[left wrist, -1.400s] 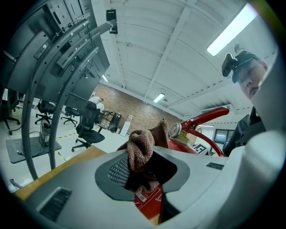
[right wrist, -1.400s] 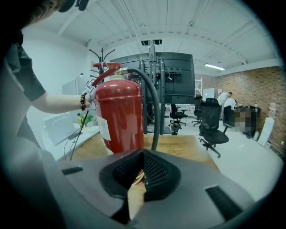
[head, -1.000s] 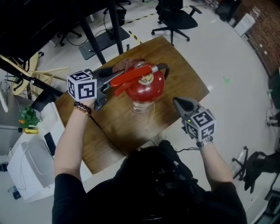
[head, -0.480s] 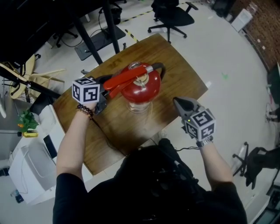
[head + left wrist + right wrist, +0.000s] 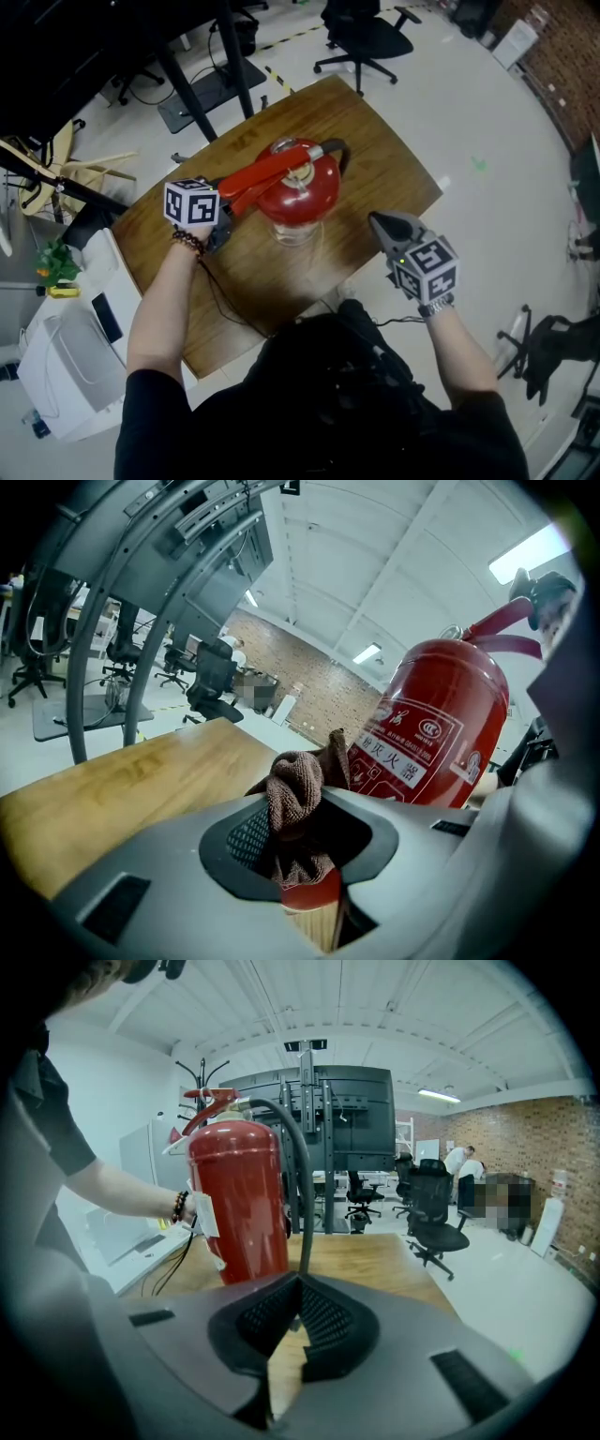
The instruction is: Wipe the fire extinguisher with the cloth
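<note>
The fire extinguisher (image 5: pixel 298 192) stands upright near the middle of the wooden worktop (image 5: pixel 366 141), its red handle (image 5: pixel 262 173) reaching out to the left from the top. That leaves its round body free all round for wiping. To its left, the left gripper (image 5: pixel 302 850) has its jaws drawn narrow and clamped on a bunched brown cloth (image 5: pixel 292 794). A wad of the cloth sticks out past the tips, so cloth rather than hard plastic would meet the paint. The wad points at the lower part of the red body and sits just beside it. Whether it already touches I cannot tell. On the far side of the body a black hose (image 5: pixel 302 1194) hangs down. To the right, the right gripper (image 5: pixel 378 221) hangs apart from the extinguisher, off the worktop's near edge, with its jaws shut together on nothing. It seems to be kept clear until a steadying hold is needed.
</note>
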`<state>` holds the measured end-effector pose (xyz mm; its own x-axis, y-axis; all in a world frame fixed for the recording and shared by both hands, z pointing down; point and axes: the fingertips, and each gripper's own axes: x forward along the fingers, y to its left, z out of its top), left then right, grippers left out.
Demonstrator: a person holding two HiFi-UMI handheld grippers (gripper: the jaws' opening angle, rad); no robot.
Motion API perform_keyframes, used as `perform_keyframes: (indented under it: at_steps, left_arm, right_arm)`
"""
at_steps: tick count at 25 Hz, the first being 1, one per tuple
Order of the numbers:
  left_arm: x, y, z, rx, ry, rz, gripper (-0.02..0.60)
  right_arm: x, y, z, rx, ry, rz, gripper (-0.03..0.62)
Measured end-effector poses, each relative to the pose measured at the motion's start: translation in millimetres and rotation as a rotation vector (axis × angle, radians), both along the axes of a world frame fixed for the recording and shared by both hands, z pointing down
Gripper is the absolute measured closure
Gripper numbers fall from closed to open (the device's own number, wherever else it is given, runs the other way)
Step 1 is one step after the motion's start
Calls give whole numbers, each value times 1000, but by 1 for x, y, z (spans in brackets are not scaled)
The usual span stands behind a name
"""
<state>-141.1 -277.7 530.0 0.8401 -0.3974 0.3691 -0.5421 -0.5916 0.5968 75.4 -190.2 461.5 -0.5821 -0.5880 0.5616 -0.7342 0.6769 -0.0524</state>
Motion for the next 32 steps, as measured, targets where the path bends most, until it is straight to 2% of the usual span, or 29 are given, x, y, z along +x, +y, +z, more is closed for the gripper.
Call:
perform_keyframes:
  at_steps: [7, 21, 32]
  left_arm:
    - [-5, 2, 31, -50, -22, -11, 488]
    - [-8, 12, 86, -150, -128, 10, 488]
    - [-13, 14, 115, -185, -172, -1, 488]
  right_arm:
    - [3, 2, 1, -8, 6, 6, 577]
    - [10, 3, 6, -19, 19, 15, 579]
    - [7, 0, 6, -21, 28, 13, 579]
